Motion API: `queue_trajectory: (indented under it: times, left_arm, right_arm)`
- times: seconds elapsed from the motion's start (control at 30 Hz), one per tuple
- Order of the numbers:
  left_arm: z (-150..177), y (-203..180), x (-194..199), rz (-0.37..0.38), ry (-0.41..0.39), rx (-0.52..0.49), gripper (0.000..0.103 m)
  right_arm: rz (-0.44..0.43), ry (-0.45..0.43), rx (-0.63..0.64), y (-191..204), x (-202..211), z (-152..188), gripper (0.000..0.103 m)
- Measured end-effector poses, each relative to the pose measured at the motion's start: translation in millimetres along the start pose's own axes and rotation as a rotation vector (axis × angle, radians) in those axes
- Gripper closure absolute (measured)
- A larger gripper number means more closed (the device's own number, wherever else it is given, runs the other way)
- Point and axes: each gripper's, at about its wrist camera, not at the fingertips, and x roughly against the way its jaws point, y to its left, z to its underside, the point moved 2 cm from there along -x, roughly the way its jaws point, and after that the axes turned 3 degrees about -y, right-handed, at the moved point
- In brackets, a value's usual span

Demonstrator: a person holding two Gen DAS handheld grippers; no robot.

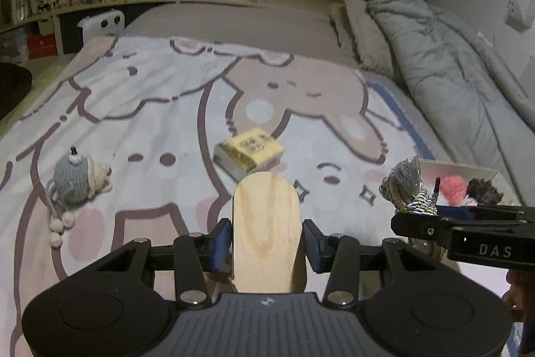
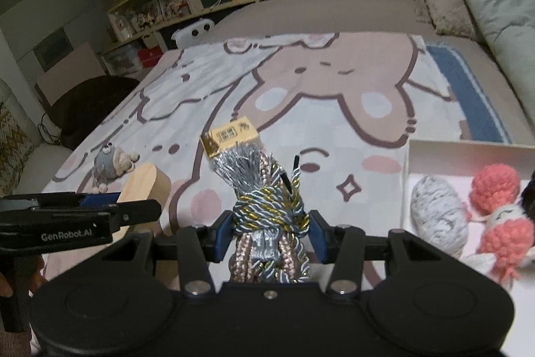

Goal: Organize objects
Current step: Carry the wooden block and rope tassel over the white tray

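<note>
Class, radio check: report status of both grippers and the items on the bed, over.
Left gripper holding wooden block. Right gripper shut on tasselled cord bundle. Tissue pack and knitted mouse loose on blanket.

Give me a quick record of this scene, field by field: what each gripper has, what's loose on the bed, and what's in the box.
left gripper: around wooden piece, pads not clearly touching
right gripper: shut on tasseled cord bundle
loose on blanket: tissue pack, grey knitted toy
white box: grey yarn ball, pink crochet toys
</note>
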Motion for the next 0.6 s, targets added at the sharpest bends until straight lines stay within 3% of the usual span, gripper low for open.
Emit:
queue_trajectory:
  times: [0.3,0.6]
  left_arm:
    - [-9,-25,24,0.034,-0.048,-0.007,0.056]
    - [-8,-80,27,0.094,-0.051,-0.040,0.056]
  right_arm:
    - [0.035,-0.052,-0.005,-14,41,-12,0.054]
    - [0.110,-0.074,-0.035,-61,89,-8,0.054]
